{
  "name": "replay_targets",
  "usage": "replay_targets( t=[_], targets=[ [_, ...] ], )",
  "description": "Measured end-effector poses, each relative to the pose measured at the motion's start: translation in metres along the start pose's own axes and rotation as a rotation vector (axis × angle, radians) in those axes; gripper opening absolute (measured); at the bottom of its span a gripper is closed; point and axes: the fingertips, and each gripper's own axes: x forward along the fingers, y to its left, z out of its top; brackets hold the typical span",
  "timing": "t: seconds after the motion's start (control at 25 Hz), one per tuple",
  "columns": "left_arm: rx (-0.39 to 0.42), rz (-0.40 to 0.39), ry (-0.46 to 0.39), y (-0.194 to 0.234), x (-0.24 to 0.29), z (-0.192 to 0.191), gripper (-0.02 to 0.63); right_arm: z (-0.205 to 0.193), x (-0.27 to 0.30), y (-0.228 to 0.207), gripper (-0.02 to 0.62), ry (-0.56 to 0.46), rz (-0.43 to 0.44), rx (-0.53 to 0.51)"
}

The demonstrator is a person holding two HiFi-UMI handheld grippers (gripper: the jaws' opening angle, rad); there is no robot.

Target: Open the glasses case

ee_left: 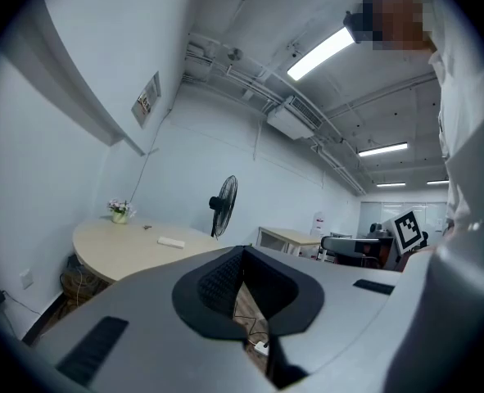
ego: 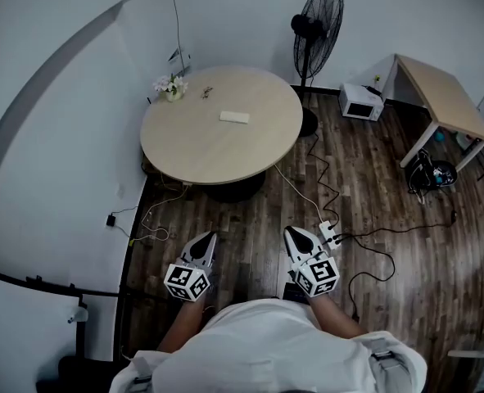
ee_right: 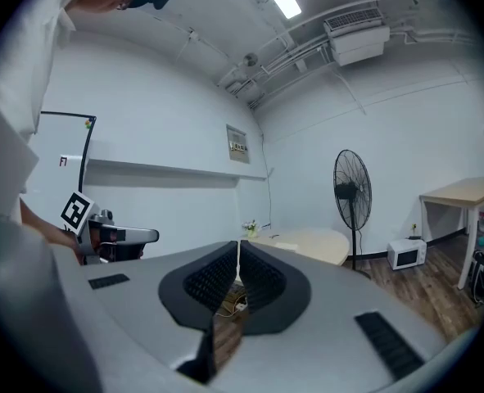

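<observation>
The glasses case (ego: 234, 117) is a small white oblong lying flat and closed on the round beige table (ego: 184, 154), right of its centre. It shows as a pale sliver in the left gripper view (ee_left: 171, 241) and in the right gripper view (ee_right: 287, 246). My left gripper (ego: 209, 236) and right gripper (ego: 293, 232) are held close to my body over the wooden floor, well short of the table. Both point toward the table. The left gripper (ee_left: 243, 250) has its jaws together with nothing between them, and so does the right gripper (ee_right: 238, 244).
A small vase of flowers (ego: 173, 87) and a tiny dark item (ego: 206, 92) sit at the table's far left. A standing fan (ego: 315, 31) is behind the table. A power strip (ego: 327, 232) and cables cross the floor. A microwave (ego: 361, 101) and desk (ego: 442, 97) stand right.
</observation>
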Motion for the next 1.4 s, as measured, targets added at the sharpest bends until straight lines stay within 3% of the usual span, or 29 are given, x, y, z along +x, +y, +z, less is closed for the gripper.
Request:
replay_targets(
  t=[0.32,0.52,0.76,0.96,1.2,1.4],
  targets=[
    [-0.041,0.058,0.005,-0.005,0.009,-0.005,0.014,-0.019,0.002,-0.021,0.026,0.03,0.092,0.031],
    [-0.076,0.078,0.025,0.014,0.025,-0.01,0.014,-0.029,0.028,-0.032,0.026,0.06,0.111,0.054],
    [-0.104,0.077,-0.008,0.063,0.064,-0.004,0.014,-0.029,0.082,-0.052,0.026,0.09,0.097,0.029],
    [-0.116,0.078,-0.026,0.12,0.112,0.016,0.014,-0.004,0.149,-0.071,0.026,0.102,0.092,-0.01],
    [-0.13,-0.013,-0.043,0.174,0.166,0.044,0.014,0.032,0.228,-0.082,0.026,0.064,0.06,-0.056],
    [-0.144,-0.03,-0.051,0.214,0.199,0.051,0.014,0.037,0.271,-0.096,0.026,0.069,0.028,-0.065]
  ],
)
